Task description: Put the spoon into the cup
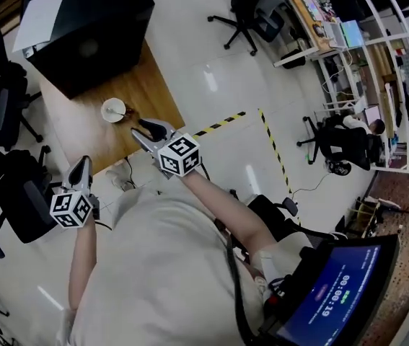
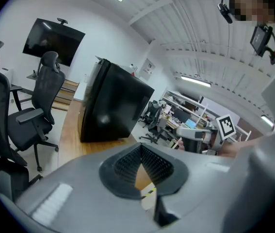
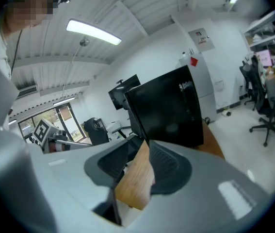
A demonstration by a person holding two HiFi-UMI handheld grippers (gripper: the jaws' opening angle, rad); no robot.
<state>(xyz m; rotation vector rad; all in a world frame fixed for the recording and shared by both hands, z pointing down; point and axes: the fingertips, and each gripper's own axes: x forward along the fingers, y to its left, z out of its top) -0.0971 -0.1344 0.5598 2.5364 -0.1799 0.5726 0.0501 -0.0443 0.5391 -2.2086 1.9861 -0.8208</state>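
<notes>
A white cup [image 1: 113, 109] stands on the wooden table [image 1: 146, 85] near its front edge. A small dark piece [image 1: 128, 112] shows at the cup's right rim; whether it is the spoon I cannot tell. My right gripper [image 1: 148, 132] hovers just right of the cup, near the table's corner, jaws open and empty. In the right gripper view [image 3: 144, 149] only table wood shows between its pads. My left gripper [image 1: 80, 170] hangs off the table's front, left of the cup, shut with nothing in it; in the left gripper view [image 2: 139, 150] its tips meet.
A big black box [image 1: 81, 27] with a sheet of paper [image 1: 38, 16] fills the table's far end. Black office chairs [image 1: 2, 114] stand at the left. Yellow-black tape [image 1: 222, 123] runs across the floor. A person sits at a desk [image 1: 348, 139] at the right.
</notes>
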